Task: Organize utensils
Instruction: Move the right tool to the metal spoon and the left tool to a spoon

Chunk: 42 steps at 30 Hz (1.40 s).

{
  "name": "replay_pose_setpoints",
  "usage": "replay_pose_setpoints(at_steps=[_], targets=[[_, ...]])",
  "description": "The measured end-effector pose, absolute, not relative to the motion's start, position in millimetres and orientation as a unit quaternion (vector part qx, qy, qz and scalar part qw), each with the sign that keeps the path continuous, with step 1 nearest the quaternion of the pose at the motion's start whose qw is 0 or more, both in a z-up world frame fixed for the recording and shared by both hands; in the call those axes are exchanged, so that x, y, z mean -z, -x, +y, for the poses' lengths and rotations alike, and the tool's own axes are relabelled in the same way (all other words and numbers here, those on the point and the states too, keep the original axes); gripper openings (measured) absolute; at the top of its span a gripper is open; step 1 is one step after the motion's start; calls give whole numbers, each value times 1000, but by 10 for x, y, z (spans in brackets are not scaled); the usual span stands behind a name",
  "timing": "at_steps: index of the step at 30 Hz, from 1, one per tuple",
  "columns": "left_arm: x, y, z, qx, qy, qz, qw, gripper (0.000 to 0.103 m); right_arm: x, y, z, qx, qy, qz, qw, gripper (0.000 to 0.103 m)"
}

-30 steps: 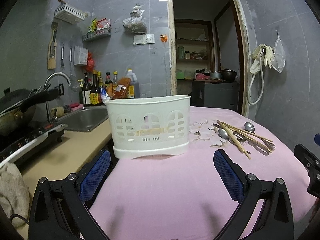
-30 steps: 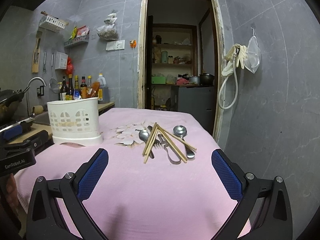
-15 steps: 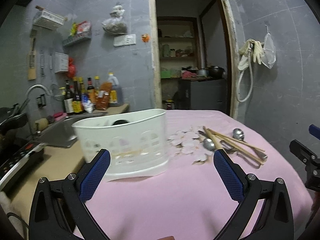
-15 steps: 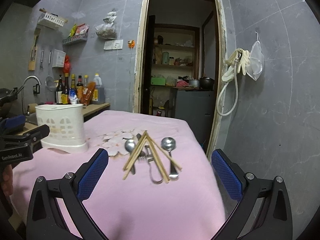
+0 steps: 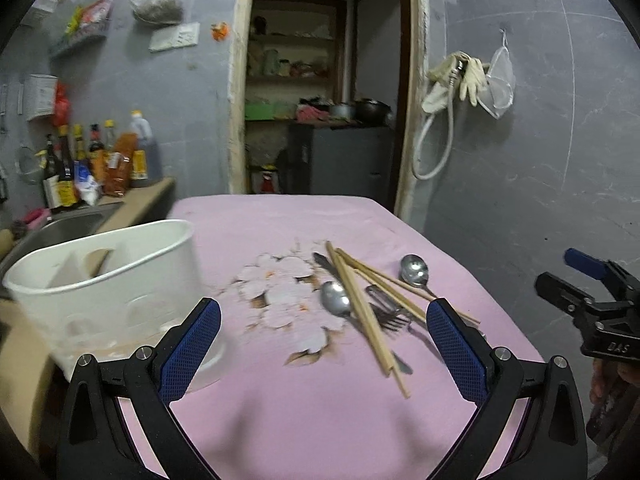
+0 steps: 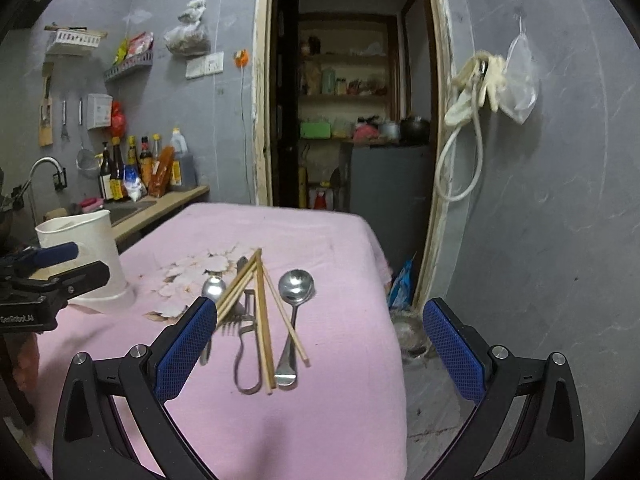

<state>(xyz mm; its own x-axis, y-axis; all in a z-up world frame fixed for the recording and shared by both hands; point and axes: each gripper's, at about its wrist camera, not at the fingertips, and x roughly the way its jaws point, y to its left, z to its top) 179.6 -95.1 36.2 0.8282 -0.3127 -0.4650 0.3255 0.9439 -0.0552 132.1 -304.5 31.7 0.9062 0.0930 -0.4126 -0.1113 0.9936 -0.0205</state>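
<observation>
A pile of utensils lies on the pink tablecloth [image 5: 320, 420]: wooden chopsticks [image 5: 360, 308], two metal spoons [image 5: 414, 270], a fork [image 5: 386, 318] and a peeler. The pile also shows in the right wrist view, with chopsticks [image 6: 262, 320] and a spoon [image 6: 296, 288]. A white divided utensil caddy [image 5: 104, 292] stands at the table's left, empty as far as I can see; it also shows in the right wrist view [image 6: 96, 252]. My left gripper [image 5: 322, 350] is open above the cloth, just before the pile. My right gripper [image 6: 318, 348] is open over the pile's near end.
A counter with a sink [image 5: 68, 226] and sauce bottles [image 5: 96, 164] runs along the left. A doorway [image 6: 348, 120] opens behind the table. The table's right edge [image 6: 394, 320] drops to the floor beside a grey wall.
Both grippers swung right and forward toward the utensil pile. The caddy slid to the left of both views. Both jaws stayed open.
</observation>
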Motion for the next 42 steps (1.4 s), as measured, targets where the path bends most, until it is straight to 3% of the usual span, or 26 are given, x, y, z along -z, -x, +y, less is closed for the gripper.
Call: replay_pose_setpoints(at_steps=[4,10,13,24,40,41,42], targets=[[-315,-2047,-1048,181,-17,267,946,86,-251,-1610,-3115,-70,24,246,966,96],[-124,-2435,-1164,182,-32,313,931,49,-109,-2057,-3165,-101,19,306,947,72],[-20,-2635,-1166,179,-31,339,923,39,-54,-2255,-3138,-108,21,325,939,60],[313,-3112,-1015,206,42,440,873,28,189,-2863,-2866,-127,40,393,910,55],[301,-3266,-834,237,101,459,850,27,283,-3075,-2742,-110,50,410,904,51],[305,-3260,-845,240,102,459,849,25,290,-3079,-2709,-109,57,411,903,51],[312,-3250,-881,246,103,463,845,17,302,-3078,-2677,-106,66,411,903,51]])
